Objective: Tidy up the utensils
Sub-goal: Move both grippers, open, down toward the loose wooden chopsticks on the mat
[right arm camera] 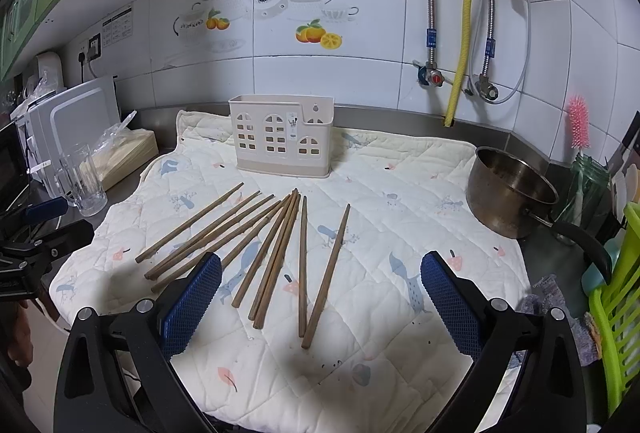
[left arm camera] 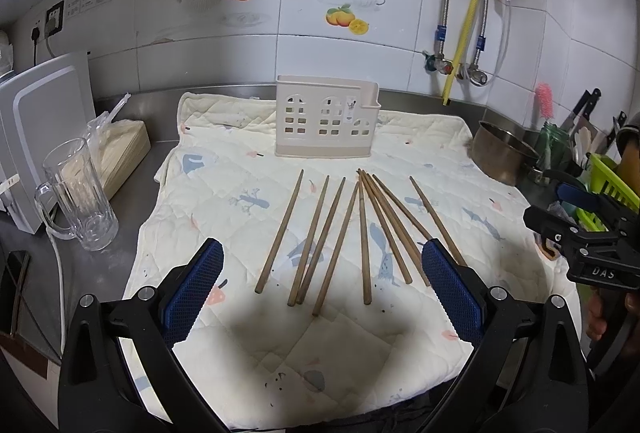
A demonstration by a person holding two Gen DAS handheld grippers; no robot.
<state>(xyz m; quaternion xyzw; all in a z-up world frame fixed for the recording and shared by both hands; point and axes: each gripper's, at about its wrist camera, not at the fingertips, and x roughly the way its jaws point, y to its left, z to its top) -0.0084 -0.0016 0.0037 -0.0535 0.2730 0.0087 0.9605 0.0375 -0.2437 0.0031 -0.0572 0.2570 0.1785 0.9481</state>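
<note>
Both tools (left arm camera: 322,265) (right arm camera: 320,279) wide open, empty; pot (right arm camera: 510,193), glass mug (left arm camera: 78,193) flank chopsticks (left arm camera: 362,233).

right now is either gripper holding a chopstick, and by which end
Nothing is held. The left gripper and right gripper are both open above the chopsticks, which lie on the cloth.

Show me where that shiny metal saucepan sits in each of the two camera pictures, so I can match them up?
Left wrist view: the shiny metal saucepan sits at the right, beside the quilted cloth's far right corner.
Right wrist view: the saucepan is at the right, bigger, at the cloth's right edge.
Shared landmark: the beige house-patterned plastic utensil holder stands left of it in both.
</note>
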